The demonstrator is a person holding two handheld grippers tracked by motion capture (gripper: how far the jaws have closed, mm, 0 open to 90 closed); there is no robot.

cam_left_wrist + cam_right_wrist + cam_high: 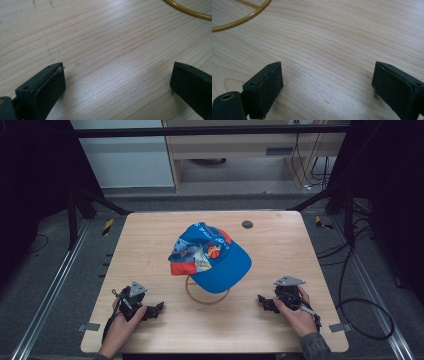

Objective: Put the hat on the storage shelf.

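A blue cap (pixel 212 256) with an orange band and printed pictures sits on a gold wire stand (pixel 206 295) in the middle of the wooden table (pixel 150 230). My left gripper (pixel 159 308) rests on the table at the front left, open, with bare wood between its pads (pixel 48 87). My right gripper (pixel 262 301) rests at the front right, also open with nothing between its pads (pixel 265 86). The stand's gold ring (pixel 190 10) crosses the top right corner of the left gripper view. The same gold ring (pixel 244 17) curves through the top left of the right gripper view.
A small dark round hole (pixel 247 224) lies near the table's far edge. Metal rails (pixel 55 280) run along both sides of the table. Cables (pixel 360 315) lie on the floor at the right. A cabinet (pixel 240 150) stands behind.
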